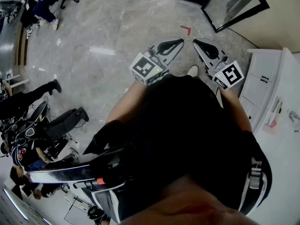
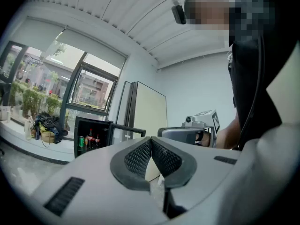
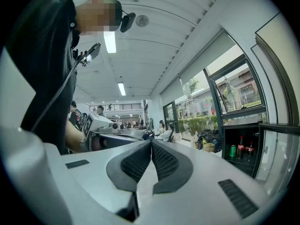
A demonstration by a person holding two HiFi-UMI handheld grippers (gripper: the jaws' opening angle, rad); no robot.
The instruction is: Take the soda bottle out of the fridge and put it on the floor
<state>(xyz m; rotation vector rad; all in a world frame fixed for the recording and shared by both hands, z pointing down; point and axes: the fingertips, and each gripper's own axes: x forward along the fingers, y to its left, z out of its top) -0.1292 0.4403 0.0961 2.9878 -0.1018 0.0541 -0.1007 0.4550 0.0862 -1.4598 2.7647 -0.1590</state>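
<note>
The small black fridge [image 2: 90, 136] stands open by the window, some way off from both grippers. Inside it I see dark soda bottles [image 2: 97, 141] and a green can [image 2: 80, 142]. The right gripper view shows the same fridge [image 3: 243, 149] with a soda bottle [image 3: 241, 147] and the green can [image 3: 232, 151]. In the head view only its glass door [image 1: 234, 6] shows, at the top right. My left gripper [image 1: 182, 41] and right gripper [image 1: 195, 41] are held side by side in front of the person's body. Both are shut with nothing between their pads.
A white cabinet [image 1: 265, 78] stands at the right. A red tape mark [image 1: 186, 30] lies on the grey marble floor before the fridge. Several people [image 1: 28, 97] and chairs are far to the left. A tall cream panel [image 2: 147, 114] stands beside the fridge.
</note>
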